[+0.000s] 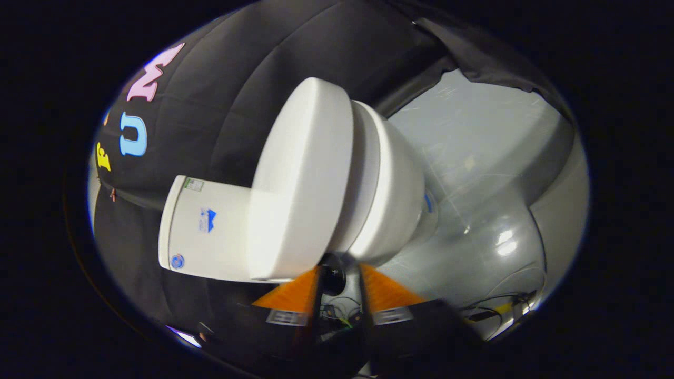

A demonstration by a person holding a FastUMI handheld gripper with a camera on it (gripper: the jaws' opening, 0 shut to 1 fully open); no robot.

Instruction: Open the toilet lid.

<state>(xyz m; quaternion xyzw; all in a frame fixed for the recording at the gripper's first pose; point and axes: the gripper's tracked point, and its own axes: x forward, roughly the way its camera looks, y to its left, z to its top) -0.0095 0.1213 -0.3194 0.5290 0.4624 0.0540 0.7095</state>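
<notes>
The view is rolled on its side, with the floor to one side and the booth wall to the other. The white toilet stands just ahead of the fingers. Its lid [300, 173] lies down flat over the seat and bowl [392, 189], with a thin shadowed seam between them. The tank [205, 226] rises behind the lid and carries small stickers. My gripper [340, 268] is open by a narrow gap. Its fingertips sit right at the near edge of the lid, where lid and bowl meet. Nothing is pressed between the fingers.
Shiny grey floor [474, 173] spreads beyond the bowl. Black cloth wall [226, 105] hangs behind the tank. Loose cables [495, 310] lie on the floor beside the fingers, and a dark round object [333, 278] sits low between the fingers.
</notes>
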